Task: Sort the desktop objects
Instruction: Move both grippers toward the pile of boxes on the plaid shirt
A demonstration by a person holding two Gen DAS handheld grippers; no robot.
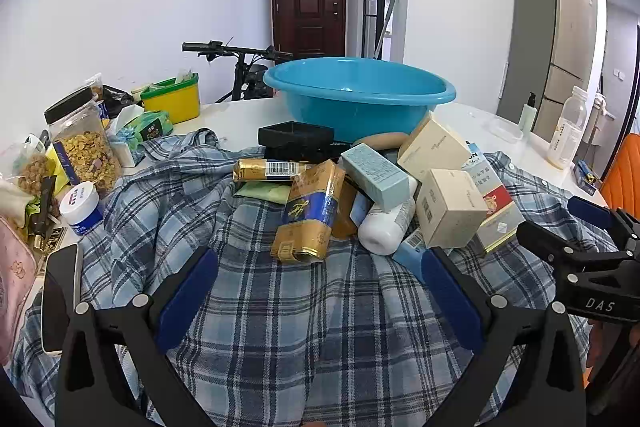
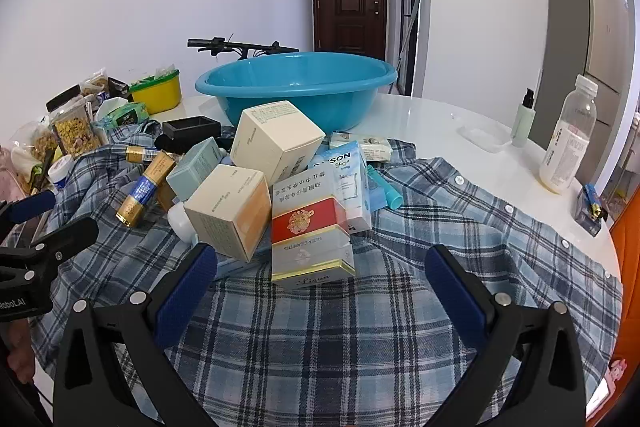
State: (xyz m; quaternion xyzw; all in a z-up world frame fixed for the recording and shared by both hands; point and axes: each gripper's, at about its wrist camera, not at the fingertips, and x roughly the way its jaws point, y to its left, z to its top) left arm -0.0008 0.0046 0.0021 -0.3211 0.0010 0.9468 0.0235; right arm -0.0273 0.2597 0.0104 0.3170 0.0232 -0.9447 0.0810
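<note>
Sorting is not looking started, as far as I am reading it: the blue basin [image 2: 296, 83] at the back of the bench [image 2: 460, 131] is showing nothing inside from either wrist view, though its floor is partly hidden by the rim.

The whole pile is sitting heaped on the plaid shirt [image 2: 360, 327], just in front of the basin. I am picking out the red-and-white cigarette carton [image 2: 310, 239] nearest the right tool, two cream cartons [image 2: 230, 211] stacked behind it, a pale teal carton [image 1: 376, 175], a gold-and-blue cigarette carton [image 1: 310, 211], a white bottle [image 1: 386, 229] lying on its side, and a black tray [image 1: 296, 137] touching the basin's near wall.

I am holding the left tool [image 1: 316, 291] wide, nothing between its blue pads, hovering over bare shirt just short of the gold-and-blue carton. I am holding the right tool [image 2: 320, 291] wide too, gripping nothing, lined up on the red-and-white carton.

Left-side clutter, including the cereal jar [image 1: 86, 143] and the yellow tub [image 1: 174, 99], is standing apart from the pile.

Judgement: every piece is waiting to be moved; I am reading the basin as the likely destination, though nothing confirms it.
</note>
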